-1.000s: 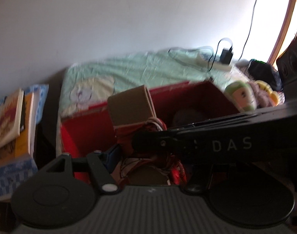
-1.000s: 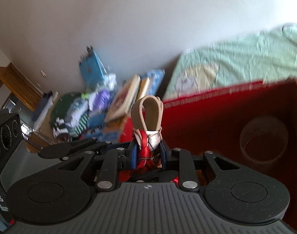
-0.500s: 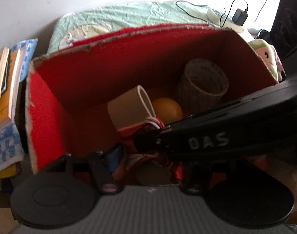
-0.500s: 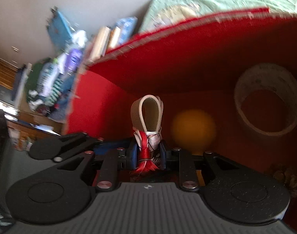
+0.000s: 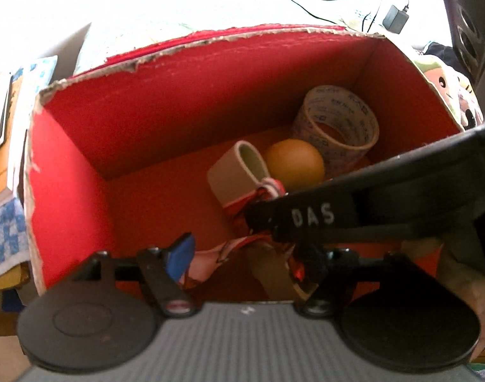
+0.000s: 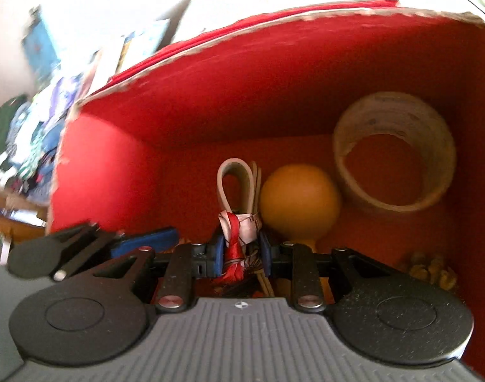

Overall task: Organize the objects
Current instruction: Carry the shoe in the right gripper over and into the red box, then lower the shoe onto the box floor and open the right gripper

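A red cardboard box stands open in front of me. Inside it lie a tape roll and an orange ball. My right gripper is shut on a beige strap loop bound with red and white cloth, held low in the box just left of the ball and the tape roll. In the left wrist view the strap loop juts from the black right gripper arm. My left gripper is open, and the bundle's tail hangs between its fingers.
Books lie left of the box. A plush toy and a charger with its cable are behind it on the right. A small yellowish clump sits in the box's right corner. A clothes pile is far left.
Both grippers have tipped down and moved from above the box rim into the box. The strap bundle now sits low beside the ball, still held by the right gripper.
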The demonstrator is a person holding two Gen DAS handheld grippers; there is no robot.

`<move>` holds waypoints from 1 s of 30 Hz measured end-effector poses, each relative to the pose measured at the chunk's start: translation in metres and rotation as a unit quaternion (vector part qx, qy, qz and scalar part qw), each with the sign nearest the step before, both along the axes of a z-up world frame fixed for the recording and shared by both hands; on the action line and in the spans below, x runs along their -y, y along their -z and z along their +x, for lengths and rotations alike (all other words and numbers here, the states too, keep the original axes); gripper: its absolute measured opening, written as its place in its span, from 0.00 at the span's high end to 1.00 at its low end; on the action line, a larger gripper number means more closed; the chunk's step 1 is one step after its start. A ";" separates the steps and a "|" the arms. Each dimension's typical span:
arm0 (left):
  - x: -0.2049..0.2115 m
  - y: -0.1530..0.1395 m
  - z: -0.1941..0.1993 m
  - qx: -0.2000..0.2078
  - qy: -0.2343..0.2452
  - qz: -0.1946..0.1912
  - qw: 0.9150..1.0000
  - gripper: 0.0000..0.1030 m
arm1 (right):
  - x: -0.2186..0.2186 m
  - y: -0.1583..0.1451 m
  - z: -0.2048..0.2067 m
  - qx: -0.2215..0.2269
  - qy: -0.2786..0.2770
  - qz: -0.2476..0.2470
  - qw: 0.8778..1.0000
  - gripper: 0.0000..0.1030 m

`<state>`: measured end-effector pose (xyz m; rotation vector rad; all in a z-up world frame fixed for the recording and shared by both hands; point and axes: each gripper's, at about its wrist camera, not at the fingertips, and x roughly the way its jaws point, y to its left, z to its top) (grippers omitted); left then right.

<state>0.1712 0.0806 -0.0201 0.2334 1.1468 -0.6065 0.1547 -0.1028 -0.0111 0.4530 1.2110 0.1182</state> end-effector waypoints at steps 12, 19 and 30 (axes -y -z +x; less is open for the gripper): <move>0.001 0.004 0.006 0.010 -0.014 0.012 1.000 0.21 | 0.002 0.001 -0.008 0.004 0.032 -0.025 0.999 0.76; 0.000 0.003 0.003 0.021 -0.012 0.013 1.000 0.23 | 0.001 0.002 -0.008 0.006 0.025 -0.031 0.999 0.76; 0.000 0.003 0.002 0.027 -0.016 0.018 0.999 0.22 | 0.021 0.000 -0.015 0.009 0.043 -0.015 0.999 0.77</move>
